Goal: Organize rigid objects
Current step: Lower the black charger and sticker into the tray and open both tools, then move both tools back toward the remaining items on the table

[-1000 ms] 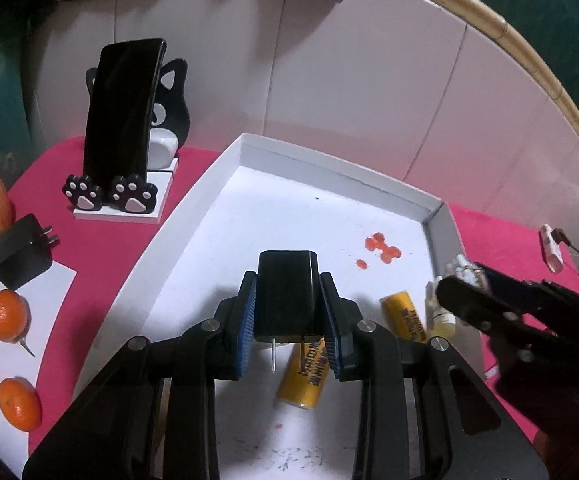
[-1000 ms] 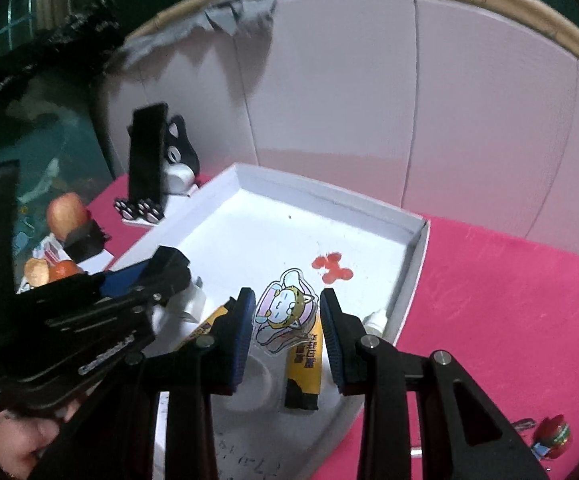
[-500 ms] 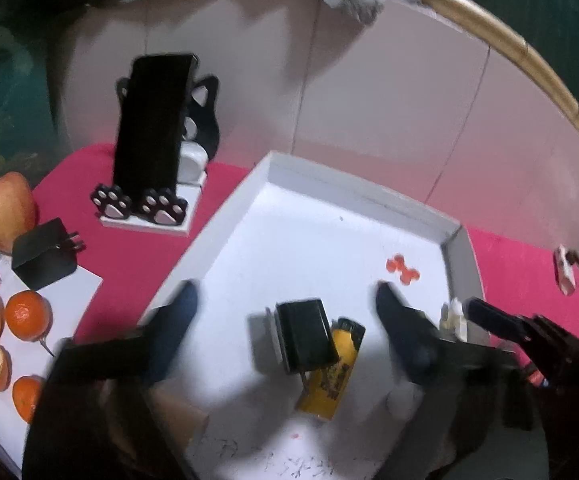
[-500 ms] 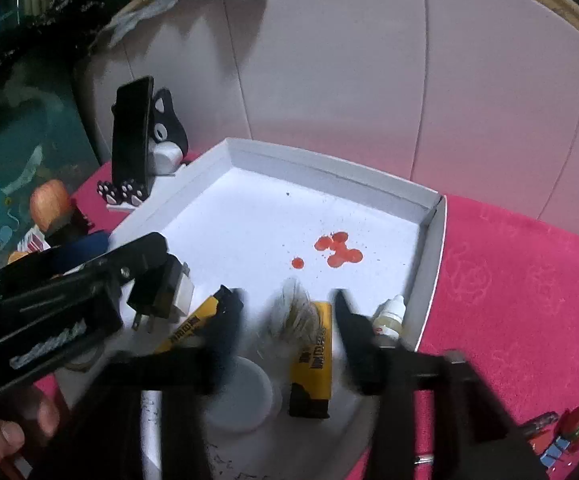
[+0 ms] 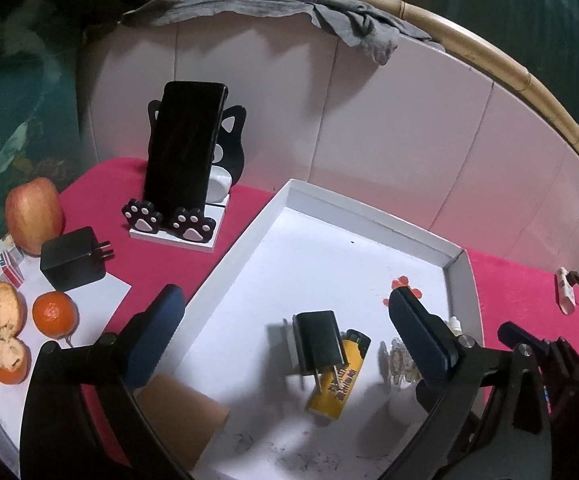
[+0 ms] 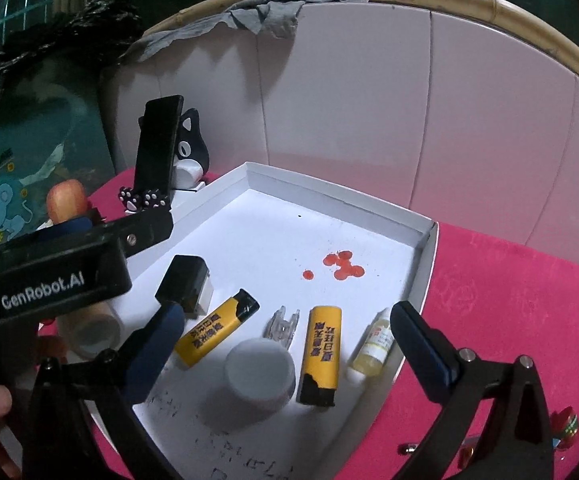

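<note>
Both grippers, left (image 5: 285, 322) and right (image 6: 285, 326), hang over the crowded white tray (image 6: 425, 264), jaws opening, nothing between them.

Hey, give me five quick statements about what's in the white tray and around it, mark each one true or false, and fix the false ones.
1. Two yellow lighters lie in the white tray. True: one left, one right of the clear clip.
2. The left gripper is shut on the black charger. False: its jaws are opening and the charger lies free in the tray.
3. A phone leans upright on a cat-shaped stand. True.
4. The apple is inside the tray. False: it sits outside, on the left.
5. The right gripper holds the small dropper bottle. False: the bottle lies in the tray by its right wall, untouched.
</note>
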Motion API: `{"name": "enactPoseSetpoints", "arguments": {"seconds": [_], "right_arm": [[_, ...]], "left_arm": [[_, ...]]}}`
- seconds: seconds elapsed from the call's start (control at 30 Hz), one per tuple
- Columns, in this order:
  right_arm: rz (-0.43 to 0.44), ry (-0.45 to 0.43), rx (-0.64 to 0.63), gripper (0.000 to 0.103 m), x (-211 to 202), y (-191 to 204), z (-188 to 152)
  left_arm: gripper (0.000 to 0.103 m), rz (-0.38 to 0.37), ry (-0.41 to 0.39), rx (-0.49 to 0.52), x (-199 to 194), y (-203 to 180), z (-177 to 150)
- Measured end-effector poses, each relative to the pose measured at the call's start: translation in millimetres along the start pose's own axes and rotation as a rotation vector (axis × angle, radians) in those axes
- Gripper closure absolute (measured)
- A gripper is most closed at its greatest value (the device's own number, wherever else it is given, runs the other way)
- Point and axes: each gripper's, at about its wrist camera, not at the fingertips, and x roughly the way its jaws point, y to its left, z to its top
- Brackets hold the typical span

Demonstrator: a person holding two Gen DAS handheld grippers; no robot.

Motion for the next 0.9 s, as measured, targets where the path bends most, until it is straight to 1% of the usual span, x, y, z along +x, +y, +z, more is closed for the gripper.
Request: {"name": "enactPoseSetpoints", "arguments": {"seconds": [0.13,0.23,0.3,0.43,0.5,0.67,0.9], "right_arm": [[0.016,-0.029,0.045,0.000,-14.7,-8.1,-5.0],[0.024,-0.057,0.094,0.000,-30.5,-19.6,-10.9],[0.026,-0.079,0.130,0.000,-42.7,-29.1,-16.2],[0.034,-0.113,0.199,0.000,-62.5,-49.0,-27.0],[0.031,-0.124,0.235,0.000,-70.3,-60.5,-32.1],[0.036,-0.143,0.314,0.000,-83.6,-83.3,-41.9],[0.032,-0.178,0.349,0.000,-102.1,-98.3,-49.8]], "left_arm": [[0.000,-0.005,-0.018,-0.003,-8.3,-0.2,-0.6],[0.000,-0.018,-0.027,-0.027,-15.1,3.3,-1.4],[0.000,-0.035,-0.032,-0.047,-21.9,5.7,-1.4],[0.000,-0.070,-0.073,-0.073,-40.3,4.5,-3.6],[0.000,-0.096,-0.085,-0.061,-47.8,-2.5,-6.0],[0.000,-0.173,-0.083,-0.020,-58.6,-27.6,-9.3],[0.000,-0.258,-0.085,0.037,-74.3,-57.8,-16.3]]}}
